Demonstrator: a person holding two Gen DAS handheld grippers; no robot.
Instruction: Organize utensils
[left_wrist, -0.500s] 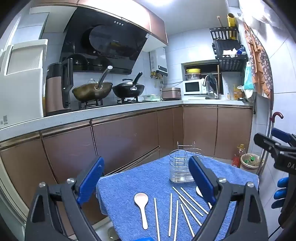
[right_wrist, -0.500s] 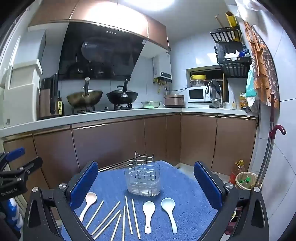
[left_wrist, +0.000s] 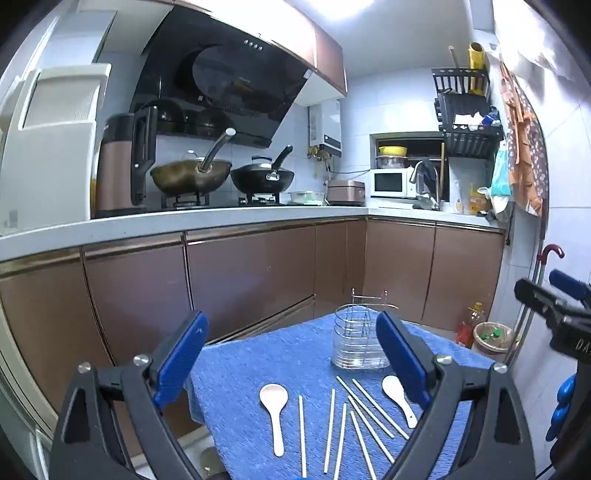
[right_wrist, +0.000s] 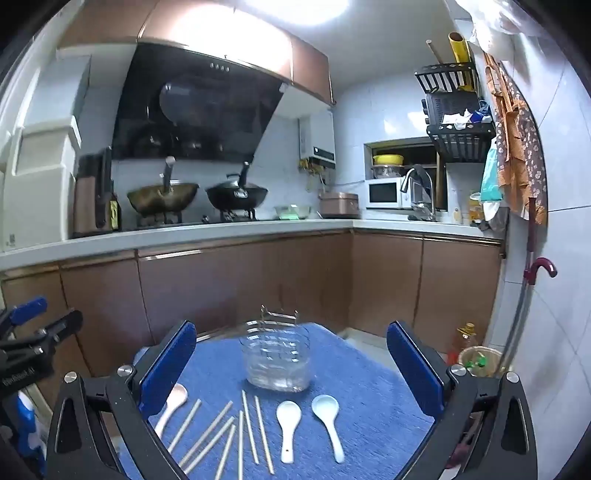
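A wire utensil holder (left_wrist: 356, 343) (right_wrist: 277, 362) with a clear base stands upright at the far side of the blue-towelled table (left_wrist: 240, 369) (right_wrist: 362, 384). In front of it lie several wooden chopsticks (left_wrist: 330, 424) (right_wrist: 221, 432) and three white spoons (right_wrist: 177, 400) (right_wrist: 288, 421) (right_wrist: 327, 413). The left wrist view shows two of the spoons (left_wrist: 275, 406) (left_wrist: 397, 397). My left gripper (left_wrist: 291, 352) hovers open over the near left of the table, empty. My right gripper (right_wrist: 291, 365) hovers open on the near right, empty.
Brown cabinets (left_wrist: 240, 280) and a counter with two woks (left_wrist: 188, 177) run behind the table. On the floor at the right stand a bin (right_wrist: 476, 360) and an oil bottle (right_wrist: 463, 336). An umbrella (right_wrist: 532, 280) leans on the tiled wall. A blue-gloved hand (left_wrist: 561, 406) holds the right gripper.
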